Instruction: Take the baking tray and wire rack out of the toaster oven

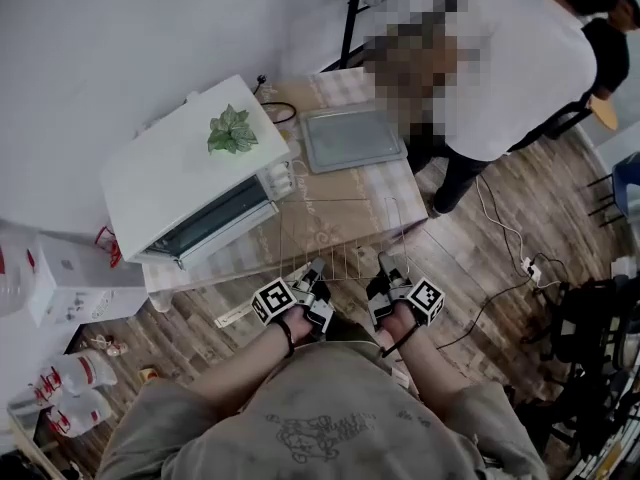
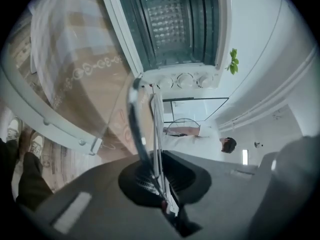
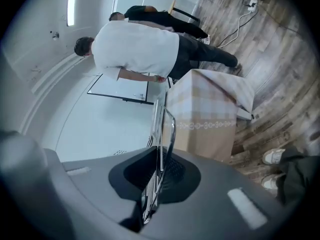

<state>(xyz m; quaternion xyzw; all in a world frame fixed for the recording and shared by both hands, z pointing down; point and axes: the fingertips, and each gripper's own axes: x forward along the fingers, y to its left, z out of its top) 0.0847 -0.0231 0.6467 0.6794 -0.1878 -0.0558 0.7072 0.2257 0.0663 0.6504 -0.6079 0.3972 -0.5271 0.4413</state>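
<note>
Fingers (image 2: pixel 235 184) on thin silvery wire rack (image 1: pixel 345 236)

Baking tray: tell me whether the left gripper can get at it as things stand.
Probably not yet. The left gripper is shut on the wire rack, which it shares with the right gripper. The baking tray itself lies uncovered on the table.

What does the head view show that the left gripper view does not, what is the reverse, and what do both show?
Only the head view: the baking tray lying on the table, and the right gripper holding the wire rack.
Only the left gripper view: the inside of the toaster oven, and the left gripper with its jaws closed on the rack's wire.
Both: the oven, the rack, the plant on the oven, and a person in a white shirt.
</note>
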